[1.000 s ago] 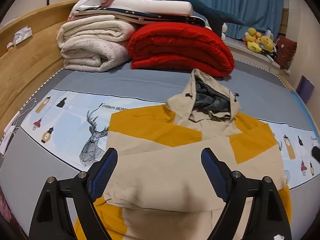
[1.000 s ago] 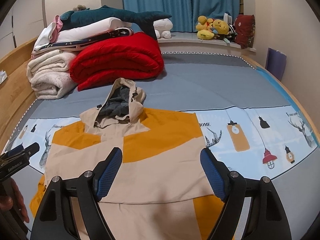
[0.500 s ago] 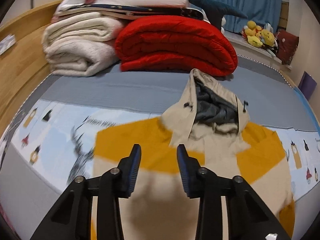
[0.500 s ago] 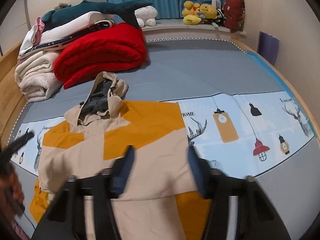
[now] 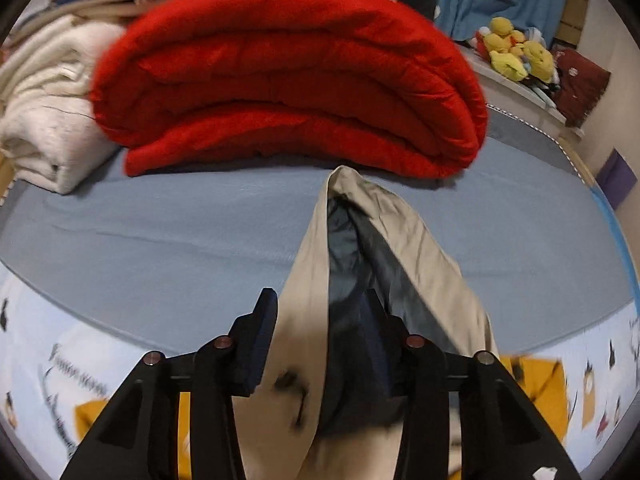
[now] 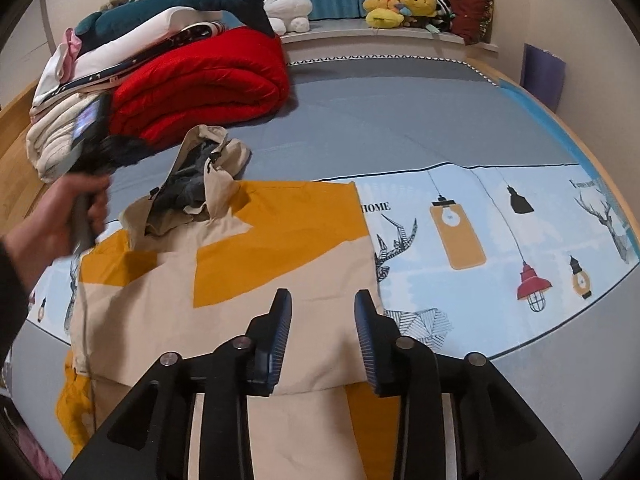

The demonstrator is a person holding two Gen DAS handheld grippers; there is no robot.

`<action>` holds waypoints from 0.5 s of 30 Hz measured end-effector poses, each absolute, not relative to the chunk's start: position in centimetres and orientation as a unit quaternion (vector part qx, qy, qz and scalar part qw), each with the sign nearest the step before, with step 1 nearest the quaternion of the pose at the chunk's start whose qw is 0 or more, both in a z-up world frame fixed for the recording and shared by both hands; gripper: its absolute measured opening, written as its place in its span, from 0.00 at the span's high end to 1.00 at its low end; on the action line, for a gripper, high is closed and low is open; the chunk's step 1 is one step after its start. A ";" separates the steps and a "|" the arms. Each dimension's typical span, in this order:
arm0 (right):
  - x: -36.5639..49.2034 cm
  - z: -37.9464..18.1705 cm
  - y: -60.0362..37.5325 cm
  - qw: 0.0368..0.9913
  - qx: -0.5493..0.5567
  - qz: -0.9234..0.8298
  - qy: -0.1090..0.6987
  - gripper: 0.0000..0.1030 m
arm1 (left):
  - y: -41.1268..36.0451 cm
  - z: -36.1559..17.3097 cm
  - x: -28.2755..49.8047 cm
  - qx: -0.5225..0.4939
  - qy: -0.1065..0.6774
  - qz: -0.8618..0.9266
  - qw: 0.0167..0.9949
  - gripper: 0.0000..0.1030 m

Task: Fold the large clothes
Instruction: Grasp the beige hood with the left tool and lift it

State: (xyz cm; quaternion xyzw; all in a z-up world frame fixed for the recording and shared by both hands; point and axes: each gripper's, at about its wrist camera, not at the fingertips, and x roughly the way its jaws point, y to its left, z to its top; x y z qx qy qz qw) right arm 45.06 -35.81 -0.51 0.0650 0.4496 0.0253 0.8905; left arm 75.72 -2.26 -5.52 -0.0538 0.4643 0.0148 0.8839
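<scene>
The left gripper [image 5: 320,336] straddles the beige edge of the hood [image 5: 384,248], one finger outside, the other inside on the grey lining; whether it pinches the cloth cannot be told. The right gripper [image 6: 322,324] hovers partly open, holding nothing, over the jacket [image 6: 248,280]. The beige-and-yellow jacket lies flat on the bed [image 6: 400,120], long axis running from the grippers toward the red quilt [image 6: 200,80], hood pointing at it. Its hem is cut off below; the left view is blurred.
</scene>
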 end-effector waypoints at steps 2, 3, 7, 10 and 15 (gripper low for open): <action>45.3 -0.8 -35.6 0.889 0.064 0.027 0.452 0.66 | -2.2 -6.7 78.0 -0.066 0.475 0.023 0.877 0.60; 45.4 -1.0 -35.6 0.888 0.064 0.027 0.454 0.66 | -2.2 -7.2 78.8 -0.070 0.478 0.028 0.875 0.60; 45.8 -1.5 -35.7 0.886 0.067 0.025 0.459 0.66 | -2.5 -9.3 81.9 -0.074 0.499 0.040 0.862 0.62; 45.9 -1.5 -36.2 0.886 0.074 0.020 0.458 0.66 | -2.6 -10.8 83.2 -0.062 0.522 0.052 0.849 0.86; 46.0 -1.1 -36.6 0.885 0.087 0.015 0.458 0.66 | -2.9 -9.4 81.6 -0.031 0.508 0.028 0.860 1.00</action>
